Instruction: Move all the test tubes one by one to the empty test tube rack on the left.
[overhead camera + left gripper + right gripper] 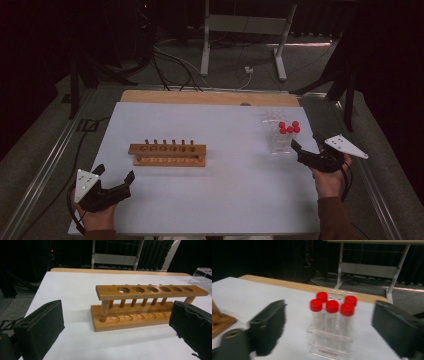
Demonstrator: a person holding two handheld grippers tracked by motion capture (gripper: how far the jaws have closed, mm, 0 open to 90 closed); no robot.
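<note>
Standing in the clear plastic rack [278,137] at the right side of the desk [210,200], five red-capped test tubes [332,315] are all in their slots; none appears to have moved yet. Wooden tube rack [167,154] at desk centre shows its holes bare, so the transfer judged to be in hand has everything left to do.

Right tongs [302,150] just beside the clear rack, pointed at it; in the right gripper view the tubes sit between the two jaws but apart from both pads. Jaws spread, gripping nothing.

Left tongs [116,179] rest near the front-left corner, well apart from the tubes, jaws released and aimed at the wooden rack, not touching it.
</note>
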